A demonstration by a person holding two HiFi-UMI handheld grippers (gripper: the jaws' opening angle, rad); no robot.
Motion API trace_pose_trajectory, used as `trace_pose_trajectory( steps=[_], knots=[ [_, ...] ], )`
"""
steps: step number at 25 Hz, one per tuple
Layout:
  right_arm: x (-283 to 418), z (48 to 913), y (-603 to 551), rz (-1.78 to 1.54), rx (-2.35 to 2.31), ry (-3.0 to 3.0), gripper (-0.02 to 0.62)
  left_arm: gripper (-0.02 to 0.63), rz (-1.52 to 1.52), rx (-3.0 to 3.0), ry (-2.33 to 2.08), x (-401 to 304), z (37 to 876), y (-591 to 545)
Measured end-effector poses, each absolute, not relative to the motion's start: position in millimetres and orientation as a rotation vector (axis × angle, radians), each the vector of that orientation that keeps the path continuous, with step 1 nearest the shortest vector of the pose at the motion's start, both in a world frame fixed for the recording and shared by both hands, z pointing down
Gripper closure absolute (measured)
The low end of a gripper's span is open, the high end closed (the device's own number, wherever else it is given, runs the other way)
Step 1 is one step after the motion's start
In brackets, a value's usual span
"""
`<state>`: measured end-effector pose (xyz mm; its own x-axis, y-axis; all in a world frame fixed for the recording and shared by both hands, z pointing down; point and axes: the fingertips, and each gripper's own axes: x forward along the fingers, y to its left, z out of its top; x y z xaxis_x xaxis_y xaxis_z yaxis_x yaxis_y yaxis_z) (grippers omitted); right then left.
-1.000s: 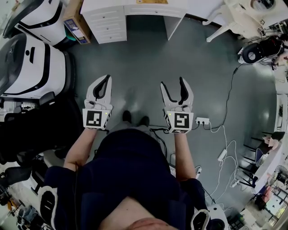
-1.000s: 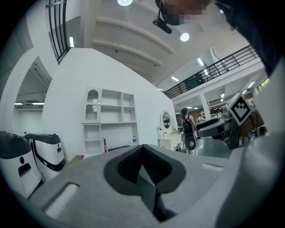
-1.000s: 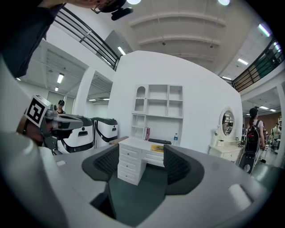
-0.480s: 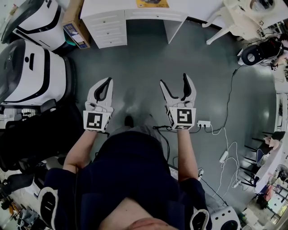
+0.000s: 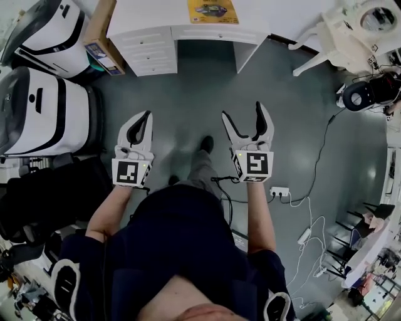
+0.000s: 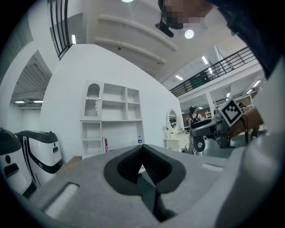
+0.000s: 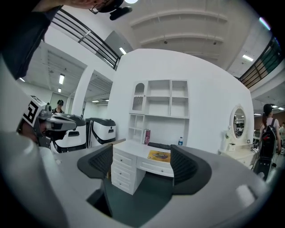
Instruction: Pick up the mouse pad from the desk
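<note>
The mouse pad (image 5: 212,10) lies on the desk (image 5: 147,12); its drawers (image 5: 153,47) are shut. The left gripper (image 5: 148,116) is closed and empty. The right gripper (image 5: 242,111) has just been opening wide and holds nothing.

Yellow rectangular mouse pad (image 5: 212,10) has a dark printed picture, plain white counter with drawers (image 5: 153,15), floor (image 5: 188,88) is dull dark grey, and the bulky glossy machines (image 5: 37,113) are white with black trim.
</note>
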<state>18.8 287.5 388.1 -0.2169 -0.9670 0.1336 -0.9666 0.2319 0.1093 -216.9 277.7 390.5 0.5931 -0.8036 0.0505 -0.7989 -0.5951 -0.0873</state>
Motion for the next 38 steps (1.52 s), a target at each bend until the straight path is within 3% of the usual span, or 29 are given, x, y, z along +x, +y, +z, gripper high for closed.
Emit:
trace_pose_trajectory(
  steps=[8,17,38],
  knots=[
    [79,394,161,0.027,1.724,-2.410,0.195,0.606,-0.107,-2.659,1.545,-162,374,165],
    [101,420,26,0.129,1.655,-2.436,0.196,0.605,-0.108,-2.612,1.589,-145,375,59],
    [149,522,-212,0.914,1.847,-2.338,0.198,0.606,-0.175,-2.707,1.452,-141,395,-172]
  ],
)
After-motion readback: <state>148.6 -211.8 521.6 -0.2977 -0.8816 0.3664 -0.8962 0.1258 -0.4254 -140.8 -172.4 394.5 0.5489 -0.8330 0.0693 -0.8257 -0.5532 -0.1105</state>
